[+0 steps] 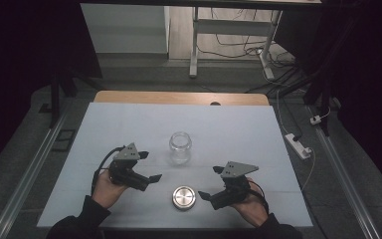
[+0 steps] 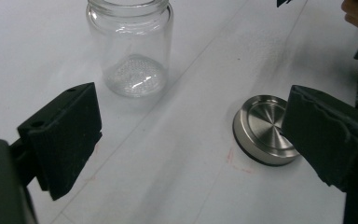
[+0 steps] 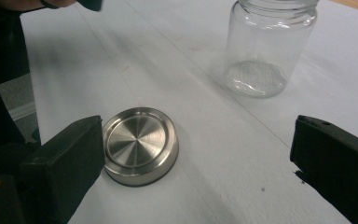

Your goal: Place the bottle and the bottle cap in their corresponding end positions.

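My left hand-held gripper [image 1: 149, 166] sits over the near-left part of the desk [image 1: 129, 119], jaws spread, nothing between them. In the left gripper view the two black pads stand wide apart with bare desk in the gap. The jar [image 2: 130, 46] is up ahead past the left pad, and the lid [image 2: 261, 128] is tucked partly behind the right pad, not touched as far as I can tell.

My right hand-held gripper [image 1: 210, 183] is over the near-right part, jaws also wide apart and empty. In the right gripper view the lid [image 3: 139, 144] lies just beside the left pad — its edge goes behind the pad, so I can't say if they touch. The jar [image 3: 266, 46] stands farther off, toward the right pad's side.

From the high view the lid [image 1: 183, 197] lies flat near the front edge, between the two grippers, closer to the right one. It is round, brushed metal, top face up. The jar [image 1: 180, 147] stands upright near the middle of the desk, clear glass, mouth uncovered, nothing inside — well apart from both grippers and beyond the lid.

A hand [image 1: 108, 191] holds each gripper from below, dark sleeves at the bottom edge.
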`<state>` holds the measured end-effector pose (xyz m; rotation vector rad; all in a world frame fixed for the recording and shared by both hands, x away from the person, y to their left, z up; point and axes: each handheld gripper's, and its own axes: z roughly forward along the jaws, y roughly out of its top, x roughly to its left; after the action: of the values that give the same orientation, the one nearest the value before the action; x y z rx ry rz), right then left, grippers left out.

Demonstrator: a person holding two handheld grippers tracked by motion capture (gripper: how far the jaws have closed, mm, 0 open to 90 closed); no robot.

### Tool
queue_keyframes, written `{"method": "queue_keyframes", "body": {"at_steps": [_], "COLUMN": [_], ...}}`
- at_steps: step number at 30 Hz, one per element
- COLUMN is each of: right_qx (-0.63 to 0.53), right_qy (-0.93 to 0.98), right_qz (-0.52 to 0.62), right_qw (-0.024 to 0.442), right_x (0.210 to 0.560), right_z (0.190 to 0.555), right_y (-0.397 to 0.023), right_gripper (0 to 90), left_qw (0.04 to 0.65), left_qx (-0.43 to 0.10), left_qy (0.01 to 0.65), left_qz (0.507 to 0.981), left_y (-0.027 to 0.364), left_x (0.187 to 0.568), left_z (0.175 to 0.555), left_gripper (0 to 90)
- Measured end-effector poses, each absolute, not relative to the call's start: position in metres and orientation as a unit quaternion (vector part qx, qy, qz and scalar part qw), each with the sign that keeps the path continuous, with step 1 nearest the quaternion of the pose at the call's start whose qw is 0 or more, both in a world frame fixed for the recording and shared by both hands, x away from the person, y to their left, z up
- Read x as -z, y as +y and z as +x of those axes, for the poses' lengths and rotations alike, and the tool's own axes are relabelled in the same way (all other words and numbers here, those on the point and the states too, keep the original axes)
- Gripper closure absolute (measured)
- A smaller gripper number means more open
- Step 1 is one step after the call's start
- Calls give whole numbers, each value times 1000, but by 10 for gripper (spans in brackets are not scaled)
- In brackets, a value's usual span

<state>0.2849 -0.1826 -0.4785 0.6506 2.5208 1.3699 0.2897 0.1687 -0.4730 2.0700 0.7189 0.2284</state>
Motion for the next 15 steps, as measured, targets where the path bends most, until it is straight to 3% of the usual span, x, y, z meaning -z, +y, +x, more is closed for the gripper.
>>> {"method": "queue_keyframes", "body": {"at_steps": [15], "right_qx": [-458], "right_qy": [847], "right_qz": [240], "right_qw": [125], "right_x": [476], "right_z": [280], "right_y": [-203], "right_gripper": [7], "left_qw": [460], "left_qx": [-100], "left_qy": [311], "left_qz": [826], "left_y": [190], "left_x": [473], "left_z": [259], "left_gripper": [41]}}
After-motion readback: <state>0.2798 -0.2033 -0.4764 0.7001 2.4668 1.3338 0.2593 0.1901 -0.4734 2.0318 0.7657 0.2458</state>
